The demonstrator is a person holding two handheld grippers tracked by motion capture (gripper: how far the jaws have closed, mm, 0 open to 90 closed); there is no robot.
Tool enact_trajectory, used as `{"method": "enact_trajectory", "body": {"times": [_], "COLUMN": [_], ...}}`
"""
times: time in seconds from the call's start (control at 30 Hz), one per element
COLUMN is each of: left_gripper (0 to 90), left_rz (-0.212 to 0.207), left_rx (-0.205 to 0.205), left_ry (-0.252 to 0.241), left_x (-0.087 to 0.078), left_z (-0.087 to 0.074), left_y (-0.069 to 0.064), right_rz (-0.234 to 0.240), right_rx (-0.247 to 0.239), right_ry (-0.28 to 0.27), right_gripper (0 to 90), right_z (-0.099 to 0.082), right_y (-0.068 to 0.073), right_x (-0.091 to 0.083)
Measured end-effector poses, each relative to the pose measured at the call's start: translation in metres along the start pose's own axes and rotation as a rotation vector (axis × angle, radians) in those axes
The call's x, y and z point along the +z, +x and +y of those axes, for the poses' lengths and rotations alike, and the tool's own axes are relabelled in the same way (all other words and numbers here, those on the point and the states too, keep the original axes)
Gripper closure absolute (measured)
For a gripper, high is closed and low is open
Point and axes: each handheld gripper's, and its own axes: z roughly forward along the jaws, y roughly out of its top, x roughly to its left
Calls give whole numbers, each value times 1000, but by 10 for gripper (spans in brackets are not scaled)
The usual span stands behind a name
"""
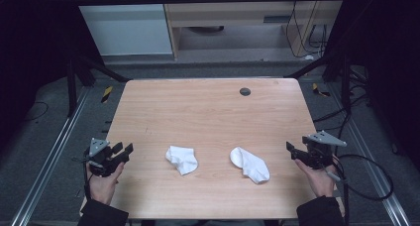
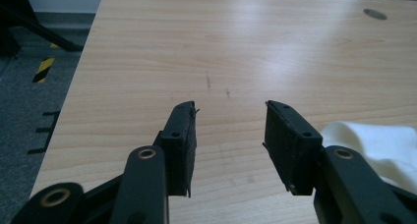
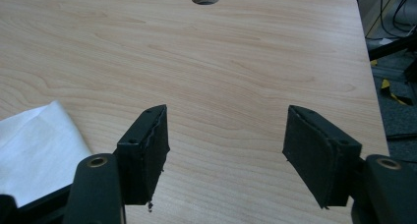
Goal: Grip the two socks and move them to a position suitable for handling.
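Left claw (image 2: 230, 135) gapes empty, white sock (image 2: 376, 145) just beside it.

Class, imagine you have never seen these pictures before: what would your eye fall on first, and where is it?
Two white socks stand out on the pale wooden table: the left sock and the right sock lie apart near the person's edge. Flanking them, the left gripper and the right gripper are held at the table's sides, jaws open with nothing between them. A small dark round hole marks the far side.
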Motion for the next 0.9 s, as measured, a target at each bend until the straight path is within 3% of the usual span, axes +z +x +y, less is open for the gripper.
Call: {"method": "enact_trajectory", "body": {"times": [0.07,0.27,0.53,0.6,0.9], "left_gripper": [555,530,508,509,537], "left_rz": [-14,-56,-79,-92,-122], "left_rx": [16,86,122,136,178], "left_ry": [-6,4,27,26,26], "left_x": [-2,-1,7,10,17], "left_z": [0,1,3,4,9], "left_y": [-6,-29,-45,-52,-73], "right_rz": [3,60,108,122,165], "right_rx": [3,-91,-111,-157,-205], "right_ry": [12,59,64,85,102], "right_gripper": [352,376,362,360,375], "right_z": [1,8,15,15,13], "right_y": [2,25,44,53,71], "right_x": [-1,3,6,8,12]}}
